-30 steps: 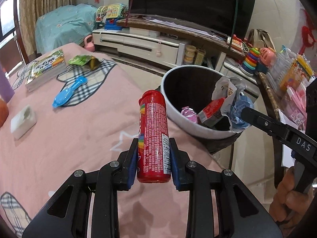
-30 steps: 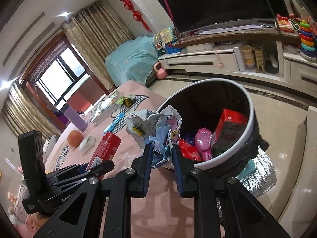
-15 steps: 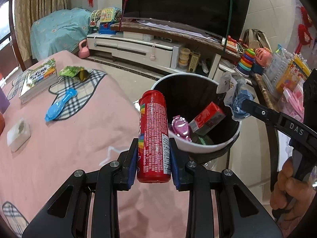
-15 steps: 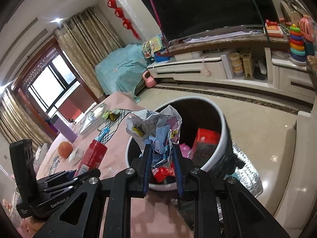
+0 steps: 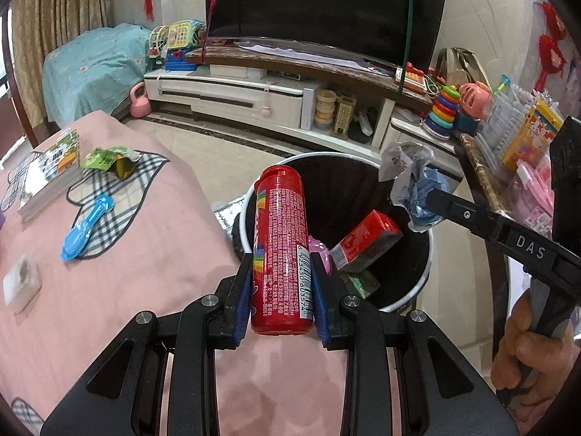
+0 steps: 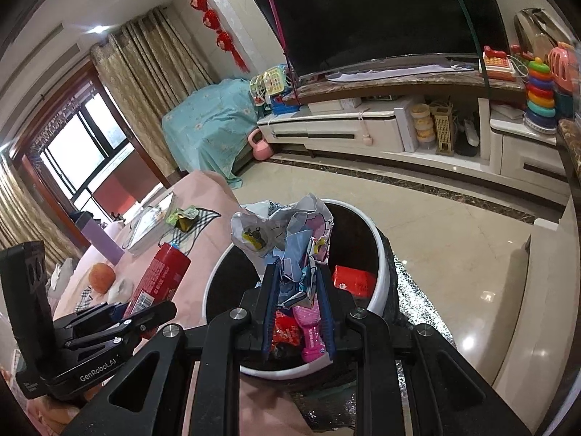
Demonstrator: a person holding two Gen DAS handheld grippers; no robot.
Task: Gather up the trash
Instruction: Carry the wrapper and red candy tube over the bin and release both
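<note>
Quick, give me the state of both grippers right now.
Left gripper: jaws closed on the red tube, held near the bin.
Right gripper: jaws closed on the crumpled wrapper, over the bin.

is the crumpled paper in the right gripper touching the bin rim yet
Apart. In the left wrist view the crumpled paper, clamped in the right gripper, hangs above the bin, and the dark inside wall shows between the paper and the white rim.

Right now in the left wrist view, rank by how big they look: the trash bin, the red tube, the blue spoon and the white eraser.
1. trash bin
2. red tube, though nearness to the camera inflates it
3. blue spoon
4. white eraser, close to the spoon
</note>
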